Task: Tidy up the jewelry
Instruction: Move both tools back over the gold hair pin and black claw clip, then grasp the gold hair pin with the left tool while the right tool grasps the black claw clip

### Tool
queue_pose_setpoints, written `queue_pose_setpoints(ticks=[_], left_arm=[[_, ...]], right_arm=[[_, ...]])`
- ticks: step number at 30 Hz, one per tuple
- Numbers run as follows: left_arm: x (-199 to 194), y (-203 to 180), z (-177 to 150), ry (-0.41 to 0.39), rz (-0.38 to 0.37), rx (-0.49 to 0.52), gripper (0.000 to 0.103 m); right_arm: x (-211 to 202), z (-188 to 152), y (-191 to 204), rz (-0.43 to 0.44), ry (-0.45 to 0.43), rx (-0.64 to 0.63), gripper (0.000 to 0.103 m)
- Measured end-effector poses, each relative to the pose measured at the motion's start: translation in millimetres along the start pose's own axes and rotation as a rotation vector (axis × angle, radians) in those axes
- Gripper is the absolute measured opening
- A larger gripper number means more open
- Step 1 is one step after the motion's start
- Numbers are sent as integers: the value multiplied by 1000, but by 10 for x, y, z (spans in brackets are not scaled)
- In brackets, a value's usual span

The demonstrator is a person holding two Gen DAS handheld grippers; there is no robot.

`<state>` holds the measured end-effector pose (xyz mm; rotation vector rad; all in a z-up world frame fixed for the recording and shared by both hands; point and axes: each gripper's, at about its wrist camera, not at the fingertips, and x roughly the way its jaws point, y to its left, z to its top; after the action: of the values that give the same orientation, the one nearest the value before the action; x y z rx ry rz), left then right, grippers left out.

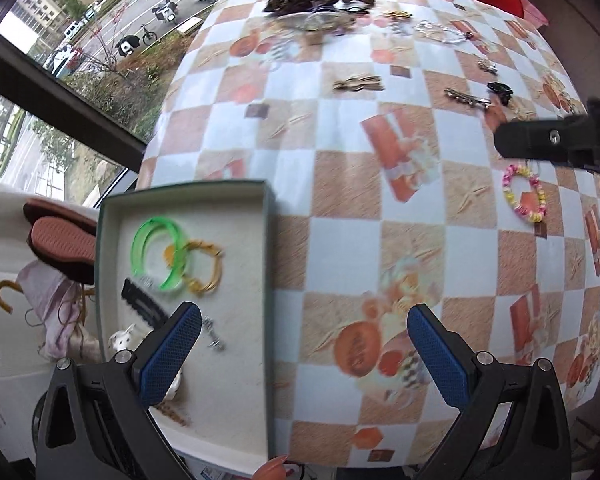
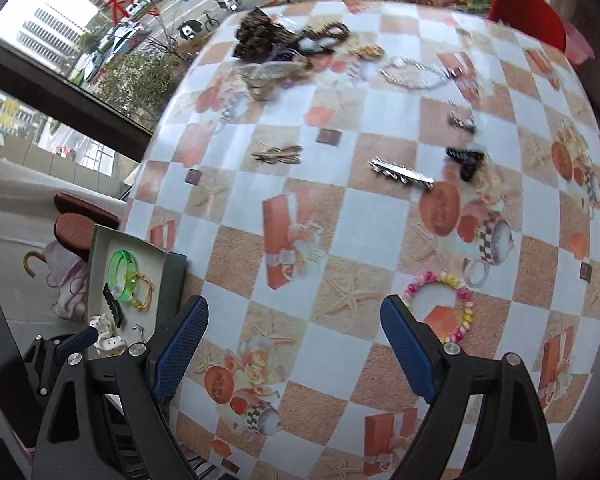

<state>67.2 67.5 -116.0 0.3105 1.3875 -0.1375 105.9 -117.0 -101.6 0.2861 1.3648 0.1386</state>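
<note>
Our left gripper and right gripper hang with jaws apart, empty. Left of them the tray holds few pieces; the beaded bracelet and hair clips ahead remain.

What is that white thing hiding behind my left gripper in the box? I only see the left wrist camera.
Observer: A white bow with black dots, lying in the box next to the black clip.
Operator: Is the right gripper open?
Observer: Yes, the right gripper is open wide and holds nothing.
Operator: What is it close to?
Observer: The flower bracelet lies on the table right beside one of its blue fingers.
</note>
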Motion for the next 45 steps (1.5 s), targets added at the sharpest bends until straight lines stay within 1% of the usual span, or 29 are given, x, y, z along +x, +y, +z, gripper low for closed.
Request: queue_pose_setpoints(ticks=[5,9,14,19,26,29,31,32,36,38,39,40,42,43,45], left_arm=[[23,-167,155,-11,-2,0,103],[95,-267,287,-7,-16,-26,103],[185,-400,512,-9,-69,-56,103],[300,-466,801,-20,-90,-82,103],[543,-383,1260,-37,-69,-126,103],[663,-326,1445,-37,-72,-156,103],[757,-279,1565,-26,-94,-198,103],[794,-259,1600,-19,-101,-218,98],[1010,-154,1751,31,-158,-352,97],[1089,-119,1795,54,-172,-404,90],[1136,-103,1817,70,-177,-431,90],[1188,-83,1840,83,-179,-469,90],[1259,-53,1870,101,-178,-528,83],[1287,-38,1888,109,-169,-557,82],[1303,-13,1936,101,-153,-593,82]], right_arm=[[11,17,-397,-28,32,46,90],[40,11,-763,-53,60,94,90],[64,75,-1127,-78,77,148,90],[95,229,-1314,-95,73,163,90],[180,567,-1441,-88,52,168,90],[266,707,-1463,-92,48,164,90],[350,796,-1477,-102,49,169,90],[386,828,-1475,-105,50,172,90],[501,932,-1480,-111,54,185,90],[552,976,-1467,-114,55,185,88],[575,993,-1461,-117,55,186,87],[596,1008,-1459,-120,54,189,86],[630,1027,-1454,-124,54,200,84],[643,1036,-1453,-126,53,203,84],[669,1064,-1428,-144,41,202,84]])
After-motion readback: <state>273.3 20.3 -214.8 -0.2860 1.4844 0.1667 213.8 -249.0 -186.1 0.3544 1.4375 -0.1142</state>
